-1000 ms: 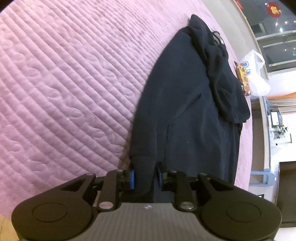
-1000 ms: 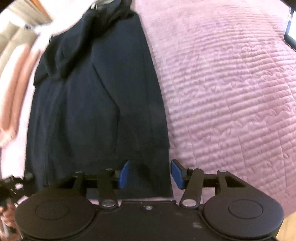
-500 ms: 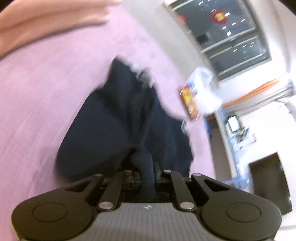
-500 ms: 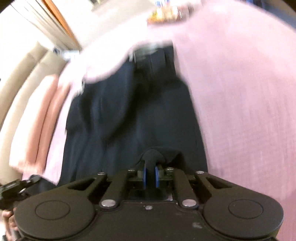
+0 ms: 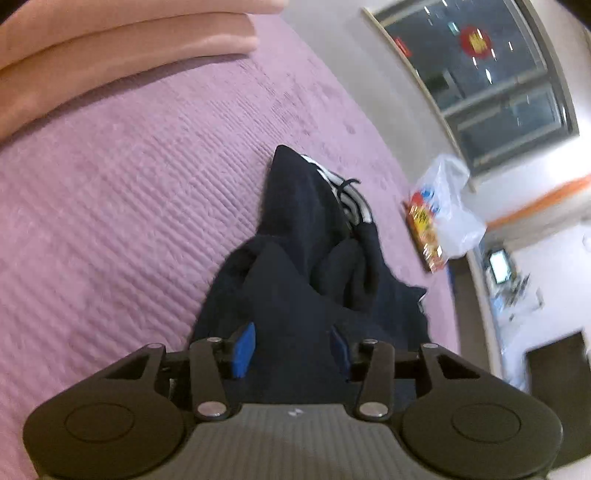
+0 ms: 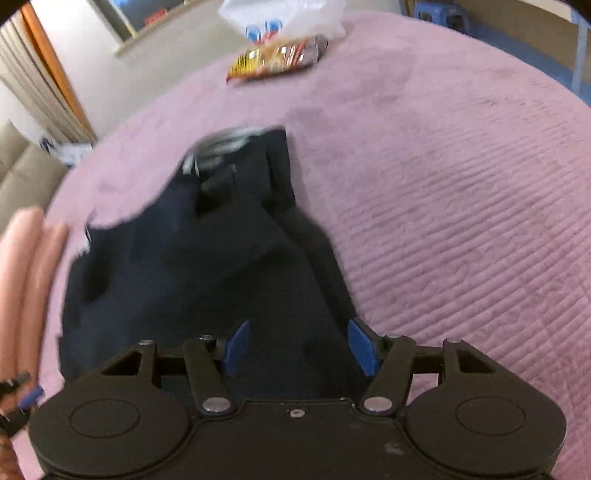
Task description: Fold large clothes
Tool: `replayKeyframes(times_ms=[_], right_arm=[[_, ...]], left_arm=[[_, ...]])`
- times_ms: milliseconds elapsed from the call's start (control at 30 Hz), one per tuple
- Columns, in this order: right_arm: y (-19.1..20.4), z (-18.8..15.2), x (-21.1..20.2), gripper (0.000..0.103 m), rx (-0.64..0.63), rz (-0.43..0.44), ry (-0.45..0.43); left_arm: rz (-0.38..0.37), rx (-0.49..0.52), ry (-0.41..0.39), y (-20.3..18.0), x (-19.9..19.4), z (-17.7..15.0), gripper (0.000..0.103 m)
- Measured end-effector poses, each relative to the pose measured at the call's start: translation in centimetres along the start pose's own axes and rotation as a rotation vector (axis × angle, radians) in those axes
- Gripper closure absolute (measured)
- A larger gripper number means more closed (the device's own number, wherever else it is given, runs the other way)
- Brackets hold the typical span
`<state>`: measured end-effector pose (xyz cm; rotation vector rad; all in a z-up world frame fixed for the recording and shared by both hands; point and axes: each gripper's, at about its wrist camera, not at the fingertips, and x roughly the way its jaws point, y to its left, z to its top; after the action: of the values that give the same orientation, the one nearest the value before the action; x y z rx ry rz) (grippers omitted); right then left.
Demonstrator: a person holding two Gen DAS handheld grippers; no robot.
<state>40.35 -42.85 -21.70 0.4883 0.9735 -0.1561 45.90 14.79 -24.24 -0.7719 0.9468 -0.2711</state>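
Dark navy garment point(image 5: 306, 295) lies bunched on a pink quilted bed cover point(image 5: 129, 221), partly doubled over on itself, with loose ridges and folds across its top. At its far end a striped grey-and-white lining point(image 5: 347, 195) shows, with a thin dark cord over it. In the right wrist view the same garment point(image 6: 207, 266) spreads wider toward the left, and its far edge is blurred.

Left gripper point(image 5: 291, 350): jaws opening. Blue pads point(image 5: 242, 349) stand apart on either side of the near edge of the garment. Dark cloth sits between them, but the pads do not press on it.

Right gripper point(image 6: 301, 347): jaws opening, set wide. Blue pads point(image 6: 364, 347) frame the near right corner of the garment; cloth lies in the gap, with no squeeze visible. The right pad sits at the cloth's edge, over the pink cover point(image 6: 461, 221).

Beyond the garment, near the far edge of the bed: a colourful snack packet point(image 6: 279, 57) with a white plastic bag point(image 6: 284, 16) just behind it. Both appear in the left wrist view too, the packet point(image 5: 424, 236) to the right of the garment and well apart from it.

Folded peach-coloured blanket point(image 5: 110, 48) along the far left of the bed; its rolled edges point(image 6: 26, 266) appear left of the garment in the right wrist view. A dark window point(image 5: 480, 74) is in the wall behind.
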Motion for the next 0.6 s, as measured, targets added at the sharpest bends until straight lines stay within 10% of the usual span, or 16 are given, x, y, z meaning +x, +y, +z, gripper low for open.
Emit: replayKeyframes(times_ms=[233, 533, 600], right_arm=[[5.2, 2.7, 1.3, 0.032, -0.224, -0.039, -0.078], [5.5, 5.2, 3.9, 0.030, -0.264, -0.034, -0.094], [5.1, 5.2, 4.3, 0.030, -0.265, -0.027, -0.098]], left_arm=[[0.132, 0.404, 0.065, -3.3, 3.6, 2.5, 0.055], [0.136, 0.345, 0.133, -2.3, 8.7, 2.8, 0.058], [0.144, 0.352, 0.128, -2.3, 9.0, 2.4, 0.080]])
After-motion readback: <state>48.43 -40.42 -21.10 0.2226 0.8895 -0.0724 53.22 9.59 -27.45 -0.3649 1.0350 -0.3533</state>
